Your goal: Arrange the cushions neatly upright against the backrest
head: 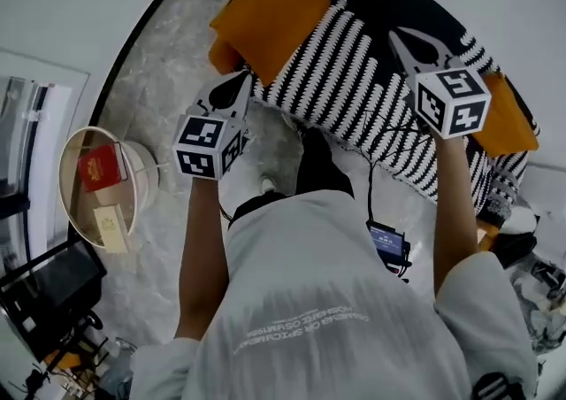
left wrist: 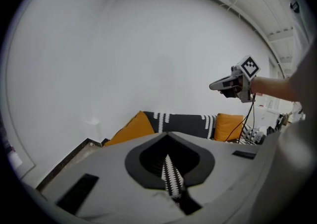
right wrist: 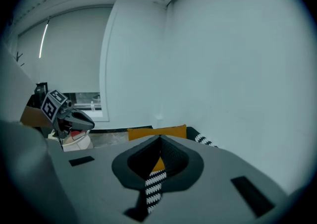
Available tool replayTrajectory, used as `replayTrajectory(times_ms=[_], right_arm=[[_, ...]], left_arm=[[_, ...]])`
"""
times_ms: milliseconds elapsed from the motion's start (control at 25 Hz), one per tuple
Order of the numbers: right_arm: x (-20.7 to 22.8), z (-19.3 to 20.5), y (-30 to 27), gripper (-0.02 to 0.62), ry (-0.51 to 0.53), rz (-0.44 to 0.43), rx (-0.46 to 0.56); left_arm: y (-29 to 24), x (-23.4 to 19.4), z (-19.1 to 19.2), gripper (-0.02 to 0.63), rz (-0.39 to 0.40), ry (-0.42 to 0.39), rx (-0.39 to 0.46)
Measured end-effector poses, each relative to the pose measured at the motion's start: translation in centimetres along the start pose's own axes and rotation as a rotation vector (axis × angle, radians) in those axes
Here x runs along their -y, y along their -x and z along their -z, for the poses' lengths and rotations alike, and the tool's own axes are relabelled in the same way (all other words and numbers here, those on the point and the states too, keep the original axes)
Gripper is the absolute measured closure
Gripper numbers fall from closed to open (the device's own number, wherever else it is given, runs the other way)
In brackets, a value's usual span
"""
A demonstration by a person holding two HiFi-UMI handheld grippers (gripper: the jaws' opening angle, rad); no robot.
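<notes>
The sofa's black-and-white striped cushion (head: 354, 80) lies below me, with an orange cushion (head: 274, 13) at its far left and another orange cushion (head: 511, 119) at its right. My left gripper (head: 237, 88) hovers raised over the striped cushion's left edge, jaws shut, nothing seen hanging from it. Held high over the middle of the striped cushion, my right gripper (head: 402, 38) is also shut and empty. From the left gripper view the striped cushion (left wrist: 185, 123) sits between two orange cushions (left wrist: 133, 126) against the white wall. Stripes show only through the slit of each gripper's shut jaws.
A round side table (head: 75, 212) at the left carries a red box (head: 99, 168) and a tan box. Marble floor (head: 168, 62) lies between it and the sofa. A small device with a blue screen (head: 386, 243) hangs at the person's waist. Clutter sits at the right edge.
</notes>
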State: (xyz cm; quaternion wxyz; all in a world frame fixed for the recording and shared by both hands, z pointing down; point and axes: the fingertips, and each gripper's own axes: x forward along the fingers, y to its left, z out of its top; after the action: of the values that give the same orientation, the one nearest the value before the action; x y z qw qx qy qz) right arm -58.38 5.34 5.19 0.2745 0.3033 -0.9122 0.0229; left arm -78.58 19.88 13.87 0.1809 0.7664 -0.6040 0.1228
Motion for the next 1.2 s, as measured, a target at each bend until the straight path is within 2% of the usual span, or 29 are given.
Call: replayTrajectory(times_ms=[160,400,720,1000,1200], right_arm=[[-1.0,0.4,8.2,0.594,-0.067,0.099,0.065],[0.9,2.9,17.7,0.594,-0.198,0.215,0.109],[4.4,6.2,27.3,0.594,-0.233,0.335,0.141],[8.1,9.2,35.9,0.594,-0.221,0.408,0.133],[9.5,10.2,39.7,0.594,-0.232,0.463,0.147]], left_arm=[[1.3,4.2,-2.8,0.594,0.089,-0.061,0.023],[2.2,11.1,-7.8,0.594,0.152,-0.165,0.073],[0.5,20.5,-13.8,0.594,0.171,-0.245,0.166],[-1.3,30.9,-15.9,0.594,0.249,-0.314,0.207],[-1.6,34.7,-17.4,0.594,0.279,-0.369,0.218]])
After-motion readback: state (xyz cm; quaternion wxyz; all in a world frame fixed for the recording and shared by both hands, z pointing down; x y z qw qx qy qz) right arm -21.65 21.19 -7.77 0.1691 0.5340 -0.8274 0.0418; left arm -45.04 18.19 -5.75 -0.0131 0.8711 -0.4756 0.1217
